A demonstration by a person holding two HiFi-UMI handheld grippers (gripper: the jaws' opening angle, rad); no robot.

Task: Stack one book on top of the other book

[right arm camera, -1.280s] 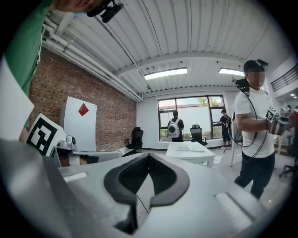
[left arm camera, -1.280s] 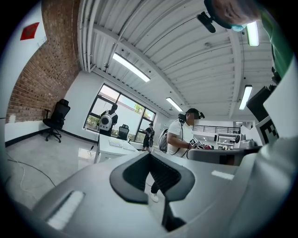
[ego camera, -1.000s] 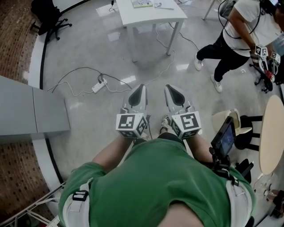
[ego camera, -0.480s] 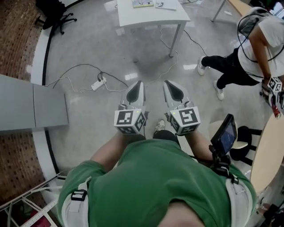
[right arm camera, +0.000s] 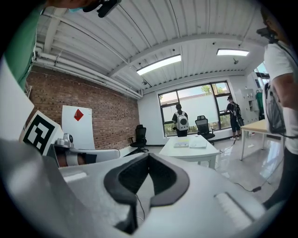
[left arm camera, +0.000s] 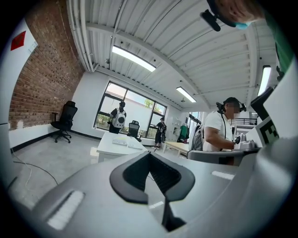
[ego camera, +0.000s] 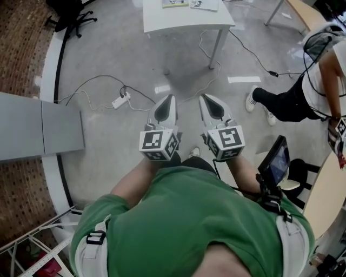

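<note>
Grey floor under left gripper, right gripper (both closed)

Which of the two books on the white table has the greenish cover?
The left book in the head view; the other book beside it looks plain white.

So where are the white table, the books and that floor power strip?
white table (ego camera: 186,20): head view, bare tabletop.
books (ego camera: 204,4): head view, right one's cover.
power strip (ego camera: 120,101): head view, its middle.

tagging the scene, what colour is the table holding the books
White; the table shows best in the right gripper view.
</note>
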